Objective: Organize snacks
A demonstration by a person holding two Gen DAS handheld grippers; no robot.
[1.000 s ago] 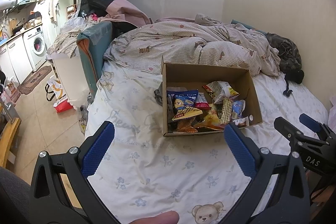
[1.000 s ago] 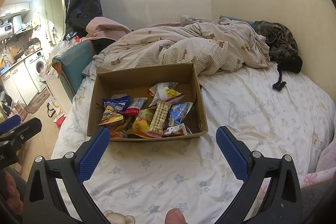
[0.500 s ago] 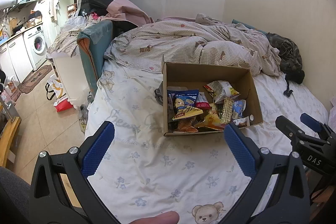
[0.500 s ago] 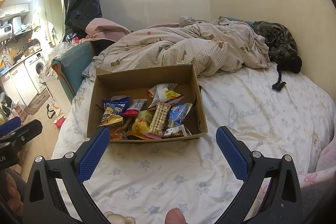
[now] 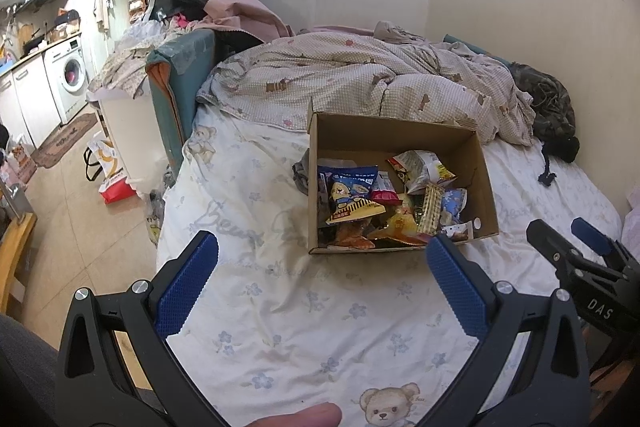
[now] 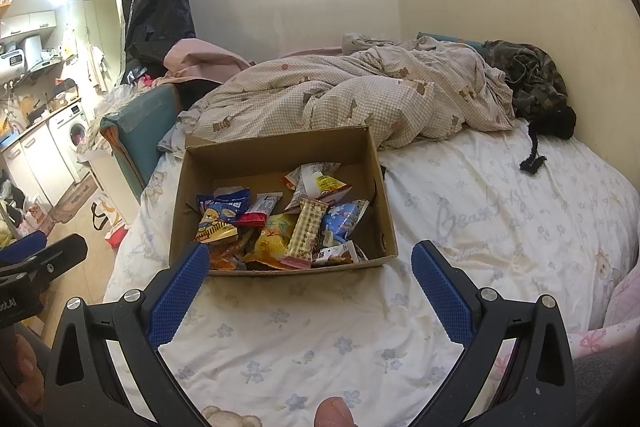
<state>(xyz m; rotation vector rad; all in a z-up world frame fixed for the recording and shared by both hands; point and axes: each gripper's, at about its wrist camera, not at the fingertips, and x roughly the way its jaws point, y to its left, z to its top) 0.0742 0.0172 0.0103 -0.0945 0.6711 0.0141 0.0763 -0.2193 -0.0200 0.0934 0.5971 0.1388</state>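
Open cardboard box (image 6: 280,155) sits on the floral bed sheet (image 6: 480,211) and holds a loose pile of crinkly foil snack packets (image 6: 280,227), including a blue bear-print bag (image 6: 222,213) and a long checkered bar (image 6: 306,231). Left gripper (image 5: 320,267) and right gripper (image 6: 310,263) are both spread wide and empty, with textured blue pads (image 6: 178,293), above the sheet near the box.

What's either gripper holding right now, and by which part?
Nothing. The left gripper and right gripper are both open and empty, short of the cardboard box; the snack packets lie loose inside it.
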